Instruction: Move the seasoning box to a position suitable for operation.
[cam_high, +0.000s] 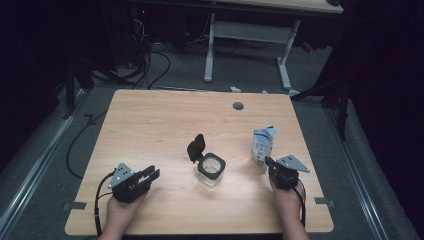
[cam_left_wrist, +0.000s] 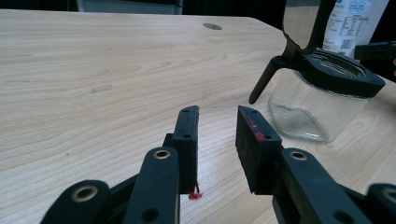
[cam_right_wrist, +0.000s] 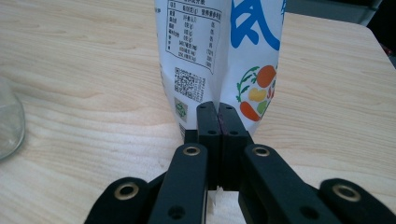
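A clear glass jar (cam_high: 212, 172) with a black rim stands at the table's middle, its black hinged lid (cam_high: 195, 147) flipped up. In the left gripper view the jar (cam_left_wrist: 317, 100) is ahead to the right. A white printed pouch (cam_high: 263, 143) stands upright to the jar's right. My left gripper (cam_high: 151, 174) rests near the front left, open and holding nothing, with its jaws (cam_left_wrist: 217, 126) pointing toward the jar. My right gripper (cam_high: 269, 162) sits just in front of the pouch. Its jaws (cam_right_wrist: 218, 110) are shut together at the foot of the pouch (cam_right_wrist: 219, 51), with nothing seen between them.
A round cable hole (cam_high: 238, 105) lies near the table's far edge. Bare wood (cam_high: 150, 125) stretches across the left and back of the table. Beyond it stand a white desk frame (cam_high: 247, 35) and floor cables (cam_high: 145, 65). The jar's glass edge (cam_right_wrist: 9, 123) shows left of the right gripper.
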